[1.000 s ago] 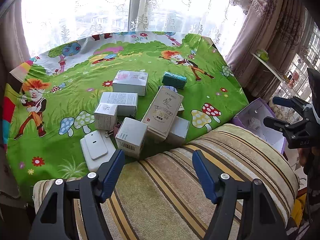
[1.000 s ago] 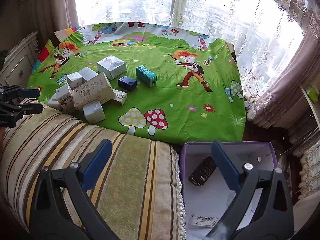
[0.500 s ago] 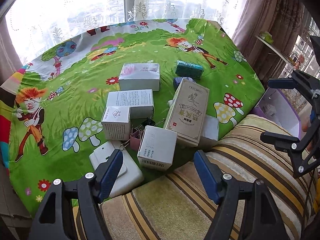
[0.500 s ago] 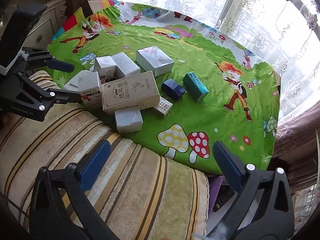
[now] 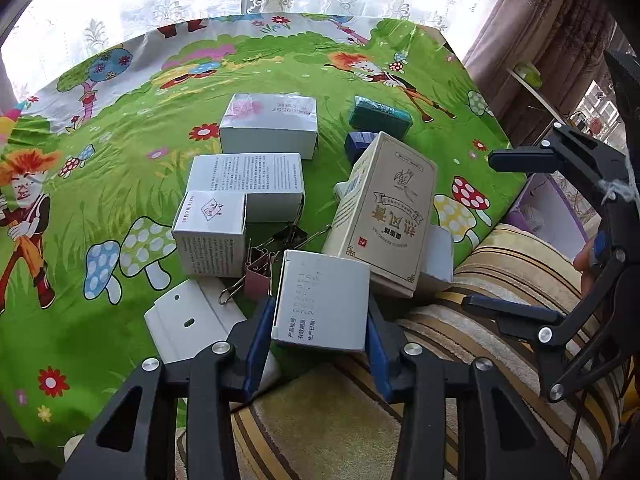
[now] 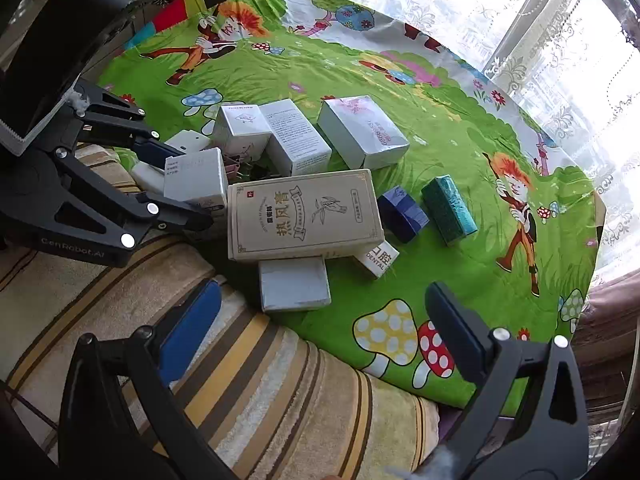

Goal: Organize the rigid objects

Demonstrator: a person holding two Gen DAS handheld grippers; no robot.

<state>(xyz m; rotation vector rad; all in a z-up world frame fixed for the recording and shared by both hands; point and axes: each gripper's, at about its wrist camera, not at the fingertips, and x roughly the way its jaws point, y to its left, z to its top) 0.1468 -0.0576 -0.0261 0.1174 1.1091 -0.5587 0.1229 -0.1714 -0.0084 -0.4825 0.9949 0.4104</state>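
Several boxes lie clustered on a bright green cartoon cloth (image 5: 120, 184). My left gripper (image 5: 320, 320) has both blue pads pressed against a small white box (image 5: 322, 300) at the near edge of the pile; it also shows in the right wrist view (image 6: 196, 178). A large beige box (image 5: 388, 216) leans just right of it and shows in the right wrist view (image 6: 302, 214). My right gripper (image 6: 320, 328) is open and empty over the striped cushion, near a small grey-white box (image 6: 294, 290).
Other white boxes (image 5: 270, 124) (image 5: 246, 184) (image 5: 210, 232), a teal box (image 6: 448, 208), a dark blue box (image 6: 402, 214), binder clips (image 5: 260, 272) and a flat white plate (image 5: 188, 320) lie around. A purple-rimmed bin (image 5: 548, 216) stands at the right. A striped cushion (image 6: 240, 380) borders the front.
My left gripper moved forward and closed on the small white box. My right gripper swung left from the purple bin toward the pile, still open.
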